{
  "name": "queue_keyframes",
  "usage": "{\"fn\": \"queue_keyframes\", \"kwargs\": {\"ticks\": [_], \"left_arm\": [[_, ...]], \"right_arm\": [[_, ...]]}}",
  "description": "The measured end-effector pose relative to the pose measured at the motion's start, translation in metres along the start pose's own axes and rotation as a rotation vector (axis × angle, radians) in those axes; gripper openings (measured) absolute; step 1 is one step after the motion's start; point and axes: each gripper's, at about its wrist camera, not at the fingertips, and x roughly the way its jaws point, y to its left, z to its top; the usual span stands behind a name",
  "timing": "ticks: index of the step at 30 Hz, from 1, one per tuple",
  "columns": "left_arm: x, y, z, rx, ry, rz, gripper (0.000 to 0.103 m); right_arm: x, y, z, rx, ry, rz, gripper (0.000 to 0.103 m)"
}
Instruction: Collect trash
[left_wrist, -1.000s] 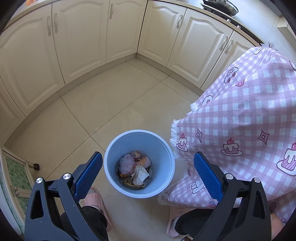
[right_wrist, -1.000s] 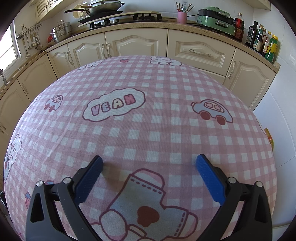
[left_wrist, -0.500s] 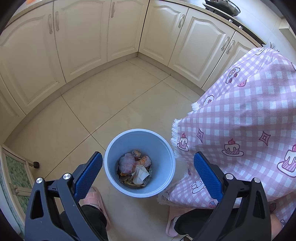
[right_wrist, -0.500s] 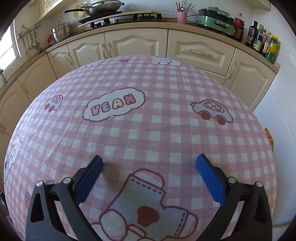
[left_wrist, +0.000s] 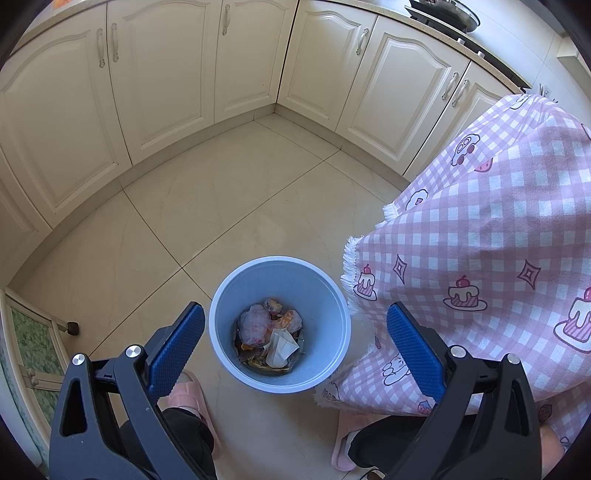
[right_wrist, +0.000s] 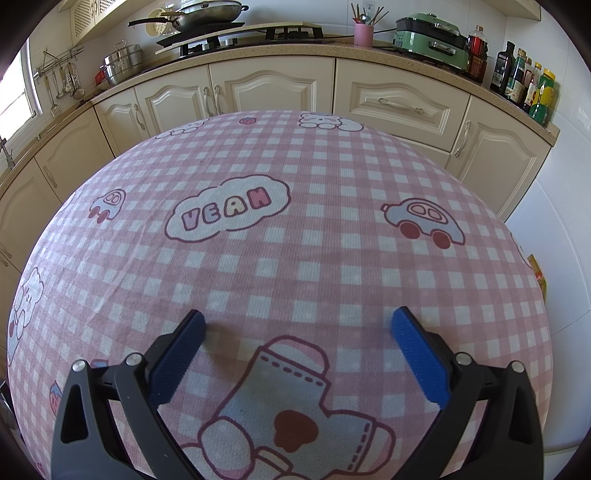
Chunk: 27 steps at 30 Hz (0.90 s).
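Note:
A light blue bin (left_wrist: 325, 291) stands on the tiled floor beside the table. Crumpled trash (left_wrist: 271, 334) lies at its bottom: a pinkish bag, orange wrappers and a white paper piece. My left gripper (left_wrist: 295, 339) hangs open above the bin, its blue pads on either side of the rim, holding nothing. In the right wrist view, my right gripper (right_wrist: 297, 345) is open just over the pink checked tablecloth (right_wrist: 295, 229), with nothing between its pads. No loose trash shows on the cloth.
The tablecloth's fringed edge (left_wrist: 349, 266) hangs right next to the bin. Cream cabinets (left_wrist: 166, 74) line the walls. A person's feet in pink slippers (left_wrist: 192, 395) stand below the gripper. Beyond the table, the counter (right_wrist: 332, 44) holds a wok, a green appliance and bottles.
The left gripper's view has shifted very slightly, with the bin a touch lower and nearer. The right gripper has not moved.

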Motion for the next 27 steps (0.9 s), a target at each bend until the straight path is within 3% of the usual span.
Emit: {"fn": "queue_keyframes", "kwargs": {"ticks": [27], "left_arm": [[0.0009, 0.0018, -0.0014, 0.0, -0.004, 0.013, 0.095]], "right_arm": [[0.0004, -0.0003, 0.0003, 0.0, 0.0, 0.0, 0.099]]}}
